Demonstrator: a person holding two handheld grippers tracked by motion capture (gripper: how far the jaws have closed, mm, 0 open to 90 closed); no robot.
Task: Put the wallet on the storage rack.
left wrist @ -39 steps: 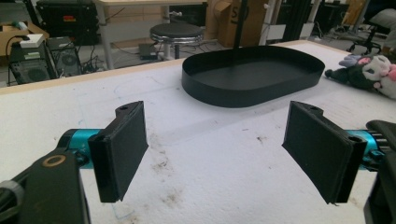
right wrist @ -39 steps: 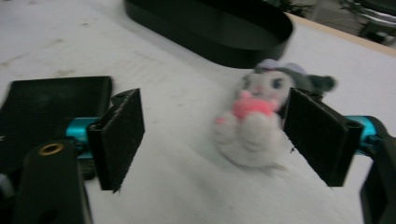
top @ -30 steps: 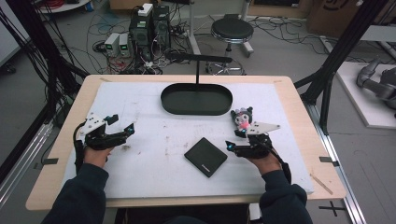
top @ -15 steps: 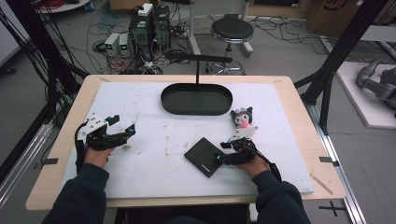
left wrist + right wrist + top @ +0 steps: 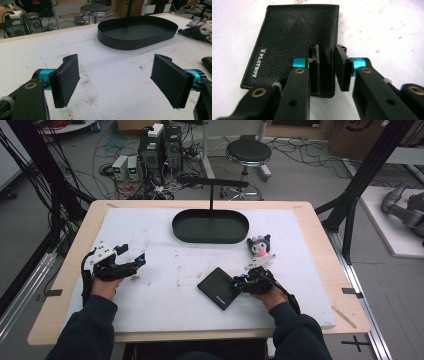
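A black leather wallet lies flat on the white mat, stamped PLAYBOY. My right gripper is low over the wallet's right side. Its jaws stand almost together with only a narrow slit, one over the leather and one at the stitched edge, gripping nothing. My left gripper hovers over bare mat at the left, jaws wide apart and empty. A small plush toy with black ears and a pink body sits just beyond the right hand.
A black oval tray sits at the back centre of the mat, its wall ahead of the left jaws. A thin black post with a crossbar rises behind it. The toy lies to the tray's right.
My right gripper moved left and toward the person, from beside the plush toy onto the wallet's right edge, with its jaws drawn in. The left gripper stayed where it was.
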